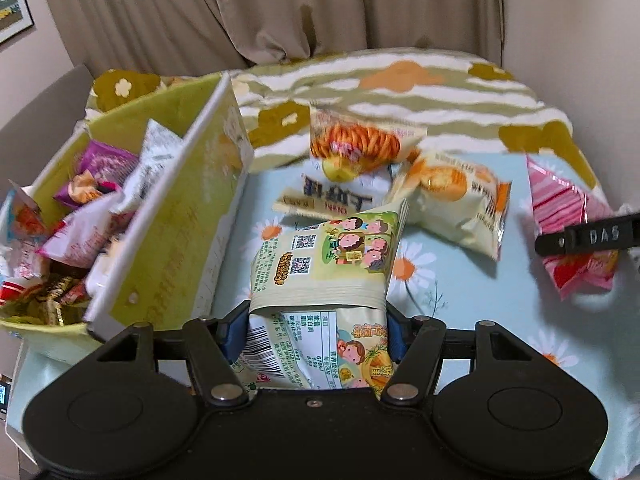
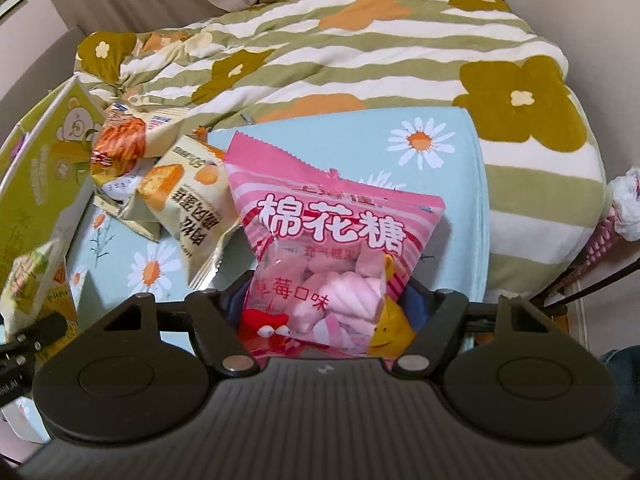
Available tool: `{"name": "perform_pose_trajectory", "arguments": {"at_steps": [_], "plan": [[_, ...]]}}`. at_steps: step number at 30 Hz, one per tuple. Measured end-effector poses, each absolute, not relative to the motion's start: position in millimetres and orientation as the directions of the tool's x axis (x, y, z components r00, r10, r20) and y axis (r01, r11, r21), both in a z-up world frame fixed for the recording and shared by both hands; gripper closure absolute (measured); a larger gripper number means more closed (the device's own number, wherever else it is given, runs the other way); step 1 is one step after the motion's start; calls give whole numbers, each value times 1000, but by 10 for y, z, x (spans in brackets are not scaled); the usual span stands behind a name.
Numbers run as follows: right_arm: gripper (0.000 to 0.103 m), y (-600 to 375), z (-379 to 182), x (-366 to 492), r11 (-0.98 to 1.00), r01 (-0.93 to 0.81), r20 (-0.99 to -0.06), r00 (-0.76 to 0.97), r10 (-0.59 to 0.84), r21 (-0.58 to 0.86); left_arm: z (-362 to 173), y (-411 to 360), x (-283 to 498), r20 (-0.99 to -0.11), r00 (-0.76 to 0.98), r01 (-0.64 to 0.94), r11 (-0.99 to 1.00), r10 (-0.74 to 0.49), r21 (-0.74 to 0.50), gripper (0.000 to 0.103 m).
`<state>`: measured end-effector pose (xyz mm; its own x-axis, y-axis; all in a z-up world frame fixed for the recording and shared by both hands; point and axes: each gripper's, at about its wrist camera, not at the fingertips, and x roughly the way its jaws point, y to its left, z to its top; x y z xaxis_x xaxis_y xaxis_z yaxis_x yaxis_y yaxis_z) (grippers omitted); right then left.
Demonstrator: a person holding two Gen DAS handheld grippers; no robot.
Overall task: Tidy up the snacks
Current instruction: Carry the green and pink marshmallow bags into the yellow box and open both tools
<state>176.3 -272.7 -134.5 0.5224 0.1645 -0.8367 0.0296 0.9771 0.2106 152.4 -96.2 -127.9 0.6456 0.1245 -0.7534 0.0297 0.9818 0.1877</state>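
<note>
My left gripper (image 1: 318,332) is shut on a pale green snack packet (image 1: 324,264) with cartoon children, held just right of the green cardboard box (image 1: 176,216). The box holds several wrapped snacks (image 1: 92,208). My right gripper (image 2: 324,312) is shut on a pink marshmallow bag (image 2: 336,248); the bag also shows at the right in the left wrist view (image 1: 568,216). Loose on the bed lie an orange cracker packet (image 1: 360,144), a cream egg-roll packet (image 1: 460,200) and a white packet (image 1: 332,196) under them.
A blue daisy-print sheet (image 2: 432,148) covers the bed. A green and white striped flowered blanket (image 2: 360,52) is bunched behind. Curtains (image 1: 280,4) hang at the back. A white crumpled item (image 2: 630,208) is at the far right.
</note>
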Motion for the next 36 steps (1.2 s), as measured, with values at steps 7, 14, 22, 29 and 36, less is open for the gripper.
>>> {"name": "perform_pose_trajectory", "arguments": {"at_steps": [7,14,22,29,36], "plan": [[15,-2568,-981,1575,987,-65,-799,581,155,145,-866,-879,1358,-694,708,-14,985,133,175,35],[15,-2309,-476,1532,967,-175,-730,634,254,184,-441,-646,1241,-638,744,-92,977,197,194,35],[15,-1716,115,1611,923,-315,-632,675,381,220,49,-122,1160,-541,800,-165,961,261,220,35],[15,-958,431,1780,911,-360,-588,699,406,201,246,559,1370,-507,815,-174,953,281,249,35],[15,-202,491,2061,918,-348,-582,713,391,190,296,1198,1802,-526,820,-107,963,227,248,35]]}}
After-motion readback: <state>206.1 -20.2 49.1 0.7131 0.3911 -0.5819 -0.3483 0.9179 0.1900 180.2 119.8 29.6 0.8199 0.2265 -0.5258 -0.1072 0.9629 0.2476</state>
